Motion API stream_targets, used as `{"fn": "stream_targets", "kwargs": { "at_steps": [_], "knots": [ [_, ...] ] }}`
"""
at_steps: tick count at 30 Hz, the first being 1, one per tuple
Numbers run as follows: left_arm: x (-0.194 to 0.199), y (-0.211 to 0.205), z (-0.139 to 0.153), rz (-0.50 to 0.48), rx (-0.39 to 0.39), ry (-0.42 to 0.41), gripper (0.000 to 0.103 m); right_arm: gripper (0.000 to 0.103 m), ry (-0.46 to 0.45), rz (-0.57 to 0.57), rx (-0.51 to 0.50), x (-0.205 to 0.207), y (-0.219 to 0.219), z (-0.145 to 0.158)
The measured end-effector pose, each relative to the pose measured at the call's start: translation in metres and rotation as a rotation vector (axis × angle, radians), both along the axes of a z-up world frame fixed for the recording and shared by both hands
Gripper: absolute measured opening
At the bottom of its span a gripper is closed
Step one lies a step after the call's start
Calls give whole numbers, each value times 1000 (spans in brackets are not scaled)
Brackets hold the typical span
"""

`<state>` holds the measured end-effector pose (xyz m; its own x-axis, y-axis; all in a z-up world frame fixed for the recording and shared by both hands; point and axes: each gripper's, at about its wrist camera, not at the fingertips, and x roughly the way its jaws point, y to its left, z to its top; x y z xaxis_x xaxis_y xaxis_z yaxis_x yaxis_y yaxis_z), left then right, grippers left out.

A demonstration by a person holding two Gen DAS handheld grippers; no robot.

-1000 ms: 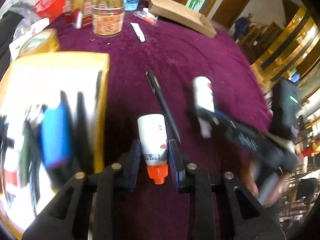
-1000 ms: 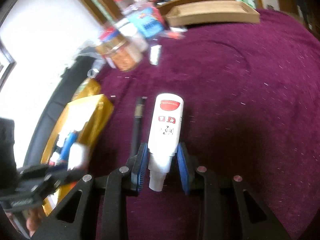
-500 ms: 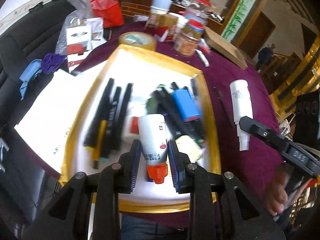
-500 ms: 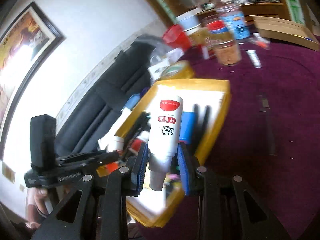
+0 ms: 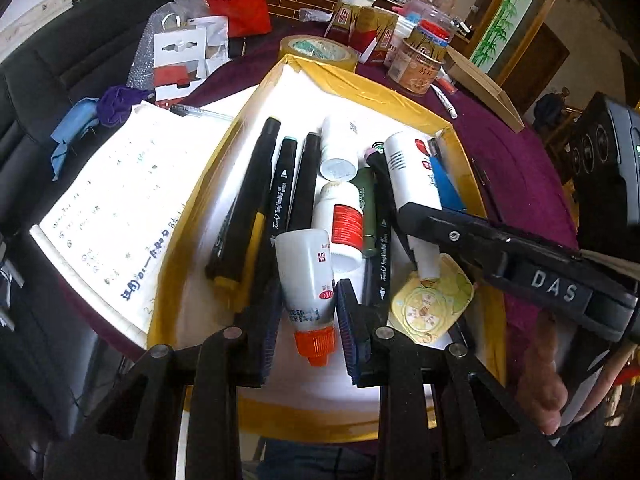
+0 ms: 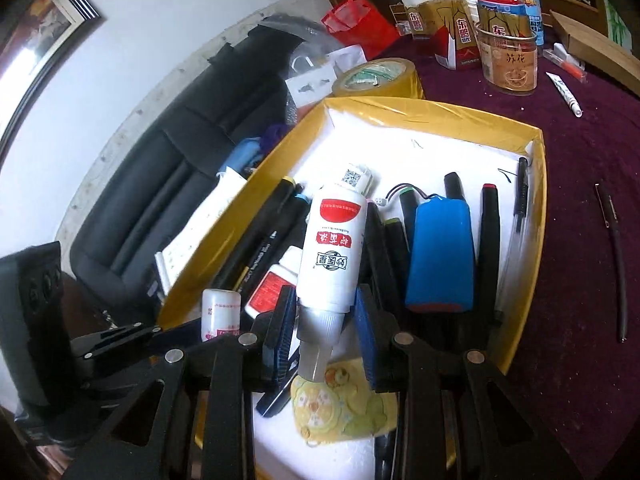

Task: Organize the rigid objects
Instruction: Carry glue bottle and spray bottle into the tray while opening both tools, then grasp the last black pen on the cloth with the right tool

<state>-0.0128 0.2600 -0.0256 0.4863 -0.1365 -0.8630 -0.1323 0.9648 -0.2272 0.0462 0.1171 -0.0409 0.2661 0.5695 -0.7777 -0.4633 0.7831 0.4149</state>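
Note:
My left gripper (image 5: 308, 320) is shut on a small white bottle with an orange cap (image 5: 307, 280), cap toward the camera. It hangs over the near part of a gold-rimmed tray (image 5: 360, 80) with a white floor. My right gripper (image 6: 324, 320) is shut on a white spray bottle with a red label (image 6: 332, 248), over the same tray (image 6: 420, 108). In the left wrist view the spray bottle (image 5: 412, 176) and the right gripper's arm come in from the right. In the right wrist view the left gripper's small bottle (image 6: 220, 312) shows at the lower left.
In the tray lie several black markers (image 5: 248, 200), a blue battery pack (image 6: 440, 256), a red-labelled pill bottle (image 5: 344, 228) and a yellow round pad (image 6: 340, 404). A tape roll (image 6: 376, 78), a jar (image 6: 506, 56) and a black pen (image 6: 614, 248) sit on the purple cloth. Printed paper (image 5: 120, 200) lies left of the tray.
Both grippers have carried their bottles from above the purple cloth to above the tray. Each bottle stays gripped as before.

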Motion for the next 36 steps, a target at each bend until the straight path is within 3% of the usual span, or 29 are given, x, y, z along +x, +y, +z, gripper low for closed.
{"fn": "stream_targets", "kwargs": {
  "at_steps": [4, 9, 12, 16, 18, 22, 28, 29, 30, 31, 32, 36],
  "knots": [
    [1, 0, -4, 4, 6, -12, 26, 29, 25, -13, 5, 1, -4, -6],
    [-8, -8, 6, 4, 47, -65, 43, 37, -7, -16, 113, -14, -34, 12],
    [-14, -16, 20, 13, 67, -124, 49, 37, -46, -26, 171, -26, -71, 28],
    [-15, -40, 35, -33, 40, -175, 55, 37, -71, -107, 174, -26, -128, 32],
    [-12, -57, 41, -69, 42, -188, 55, 36, -59, -198, 149, -13, -165, 26],
    [-1, -86, 43, -139, -21, -163, 55, 35, 12, -307, 58, 30, -198, -1],
    [13, -110, 40, -173, -67, -127, 55, 29, 44, -336, -48, 66, -187, -24],
    [14, -112, 40, -174, -79, -125, 55, 29, 44, -338, -78, 69, -183, -28],
    [16, -114, 39, -173, -85, -124, 55, 23, 31, -338, -97, 68, -180, -30],
    [17, -116, 39, -170, -84, -121, 55, 12, 14, -338, -126, 66, -180, -30],
    [18, -118, 40, -168, -87, -118, 55, 8, -6, -338, -181, 63, -178, -29],
    [26, -137, 44, -201, -136, -115, 55, 8, 43, -324, -134, 43, -192, -30]
  ]
}}
